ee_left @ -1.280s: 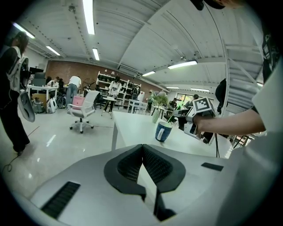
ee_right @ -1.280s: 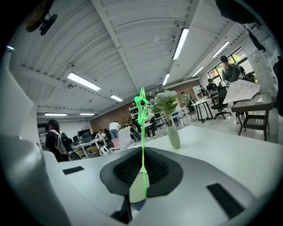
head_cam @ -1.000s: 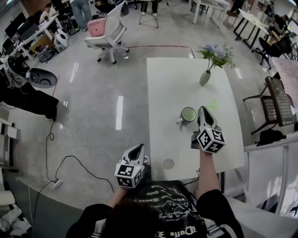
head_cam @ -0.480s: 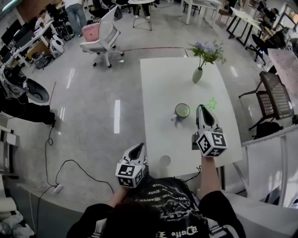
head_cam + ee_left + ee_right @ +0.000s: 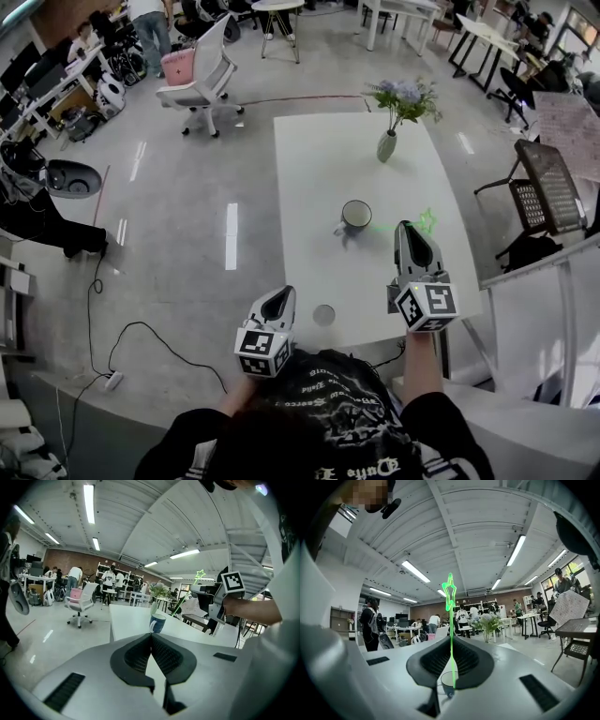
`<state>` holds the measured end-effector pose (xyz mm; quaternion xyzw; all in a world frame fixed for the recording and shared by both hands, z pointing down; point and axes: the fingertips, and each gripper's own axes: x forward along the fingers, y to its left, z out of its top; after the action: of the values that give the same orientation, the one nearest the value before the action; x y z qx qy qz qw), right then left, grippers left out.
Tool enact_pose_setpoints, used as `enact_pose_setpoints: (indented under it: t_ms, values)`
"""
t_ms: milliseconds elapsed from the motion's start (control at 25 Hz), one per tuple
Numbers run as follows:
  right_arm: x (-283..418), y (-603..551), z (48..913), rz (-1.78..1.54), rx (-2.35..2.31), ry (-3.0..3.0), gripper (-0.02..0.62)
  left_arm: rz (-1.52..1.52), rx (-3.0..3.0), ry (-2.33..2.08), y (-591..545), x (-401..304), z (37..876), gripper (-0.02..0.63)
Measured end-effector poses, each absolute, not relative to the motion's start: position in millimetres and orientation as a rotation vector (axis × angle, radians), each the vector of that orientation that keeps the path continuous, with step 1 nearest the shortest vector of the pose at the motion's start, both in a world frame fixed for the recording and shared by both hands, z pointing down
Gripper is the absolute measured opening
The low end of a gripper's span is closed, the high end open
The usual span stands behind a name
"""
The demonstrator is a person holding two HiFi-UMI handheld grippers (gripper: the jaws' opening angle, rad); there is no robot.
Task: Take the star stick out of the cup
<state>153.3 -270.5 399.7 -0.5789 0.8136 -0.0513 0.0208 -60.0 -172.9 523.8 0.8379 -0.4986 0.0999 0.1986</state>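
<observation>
A dark mug (image 5: 356,215) with a pale inside stands in the middle of the white table (image 5: 319,169). My right gripper (image 5: 411,232) is to the right of the mug, shut on the thin green star stick (image 5: 417,224). The stick is clear of the mug. In the right gripper view it rises between the closed jaws to its star (image 5: 449,591), with the mug (image 5: 448,685) below. My left gripper (image 5: 279,300) hangs off the table's front left corner, shut and empty. The left gripper view shows the mug (image 5: 157,623) and the star (image 5: 200,574).
A vase of pale flowers (image 5: 387,145) stands at the table's far end. A small round disc (image 5: 323,314) lies near the front edge. A mesh chair (image 5: 548,187) is to the right, a white office chair (image 5: 202,80) at far left, and cables lie on the floor.
My right gripper has drawn back from the mug toward me, carrying the star stick. The gap between it and the mug is wider. The left gripper has barely moved.
</observation>
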Motion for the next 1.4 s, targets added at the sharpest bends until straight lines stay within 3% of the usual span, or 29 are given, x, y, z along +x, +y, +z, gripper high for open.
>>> enact_pose_setpoints:
  t_ms: [720,1400]
  values:
    - [211,-145,440,-0.236,-1.851,2.554,0.018,0.272,2.442,-1.378,-103,8,511,0.02]
    - [195,-69,495,-0.442,-1.826,2.68,0.02,0.248,2.455,-1.419,-79,21,499,0.02]
